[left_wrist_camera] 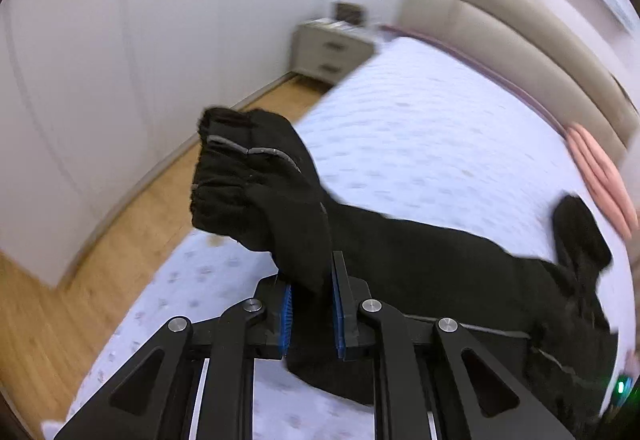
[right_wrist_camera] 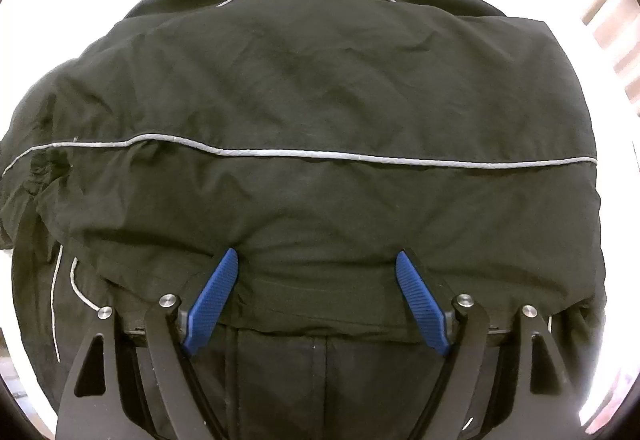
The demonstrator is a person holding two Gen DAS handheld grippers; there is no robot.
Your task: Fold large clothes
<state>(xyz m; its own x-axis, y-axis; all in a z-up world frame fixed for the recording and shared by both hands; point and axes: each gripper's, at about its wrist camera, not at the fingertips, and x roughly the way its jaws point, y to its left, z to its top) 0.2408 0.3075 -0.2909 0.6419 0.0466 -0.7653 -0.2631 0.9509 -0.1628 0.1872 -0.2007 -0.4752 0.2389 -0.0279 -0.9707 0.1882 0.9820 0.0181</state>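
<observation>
My left claw point(left_wrist_camera: 311, 304) pinching jacket point(right_wrist_camera: 320, 99) sleeve point(left_wrist_camera: 260, 179); right claw point(right_wrist_camera: 316, 296) spread, resting on jacket. Sleeve may slip mid-fold, thick cloth, shallow bite.

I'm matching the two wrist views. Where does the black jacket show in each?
Left wrist: the black jacket crosses the lower middle on the bed, its sleeve clamped in the left gripper.
Right wrist: it fills nearly the whole frame, above the open right gripper.
Shared landmark: the jacket's grey piping.

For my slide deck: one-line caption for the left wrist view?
Left gripper, jaws shut on a black jacket sleeve, lifts it over the white bed.
</observation>
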